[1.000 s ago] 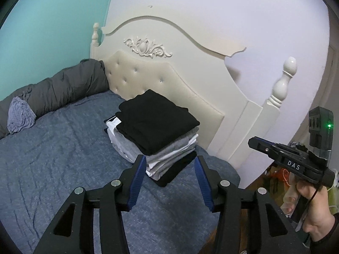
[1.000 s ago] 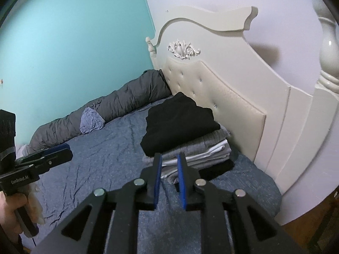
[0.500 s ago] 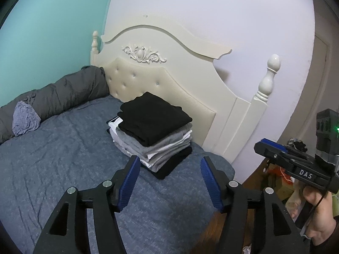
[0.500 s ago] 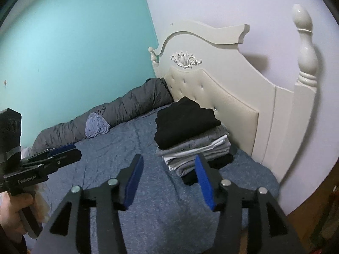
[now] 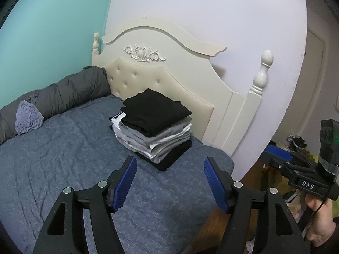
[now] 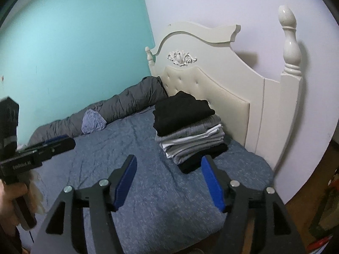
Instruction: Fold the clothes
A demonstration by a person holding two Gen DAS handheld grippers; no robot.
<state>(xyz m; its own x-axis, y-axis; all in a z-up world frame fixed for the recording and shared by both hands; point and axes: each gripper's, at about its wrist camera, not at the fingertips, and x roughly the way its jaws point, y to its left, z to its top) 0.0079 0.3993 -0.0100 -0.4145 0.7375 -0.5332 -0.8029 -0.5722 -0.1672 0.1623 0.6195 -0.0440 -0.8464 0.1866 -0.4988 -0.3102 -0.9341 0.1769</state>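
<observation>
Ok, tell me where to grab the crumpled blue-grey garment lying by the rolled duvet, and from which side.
Probably pinch the raised bunch at the top of the crumpled blue-grey garment, coming from the open bedspread side. The rolled duvet backs its far edge, and no flat hem shows. Both the left gripper and right gripper are open and empty, jaws just widened.

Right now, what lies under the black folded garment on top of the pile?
Under the black folded garment lie grey and white folded pieces, with another black piece at the bottom. Their exact number and kind stay hidden.

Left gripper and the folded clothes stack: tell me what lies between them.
Only bare blue bedspread lies between the open, empty left gripper and the stack, seen in the left wrist view.
</observation>
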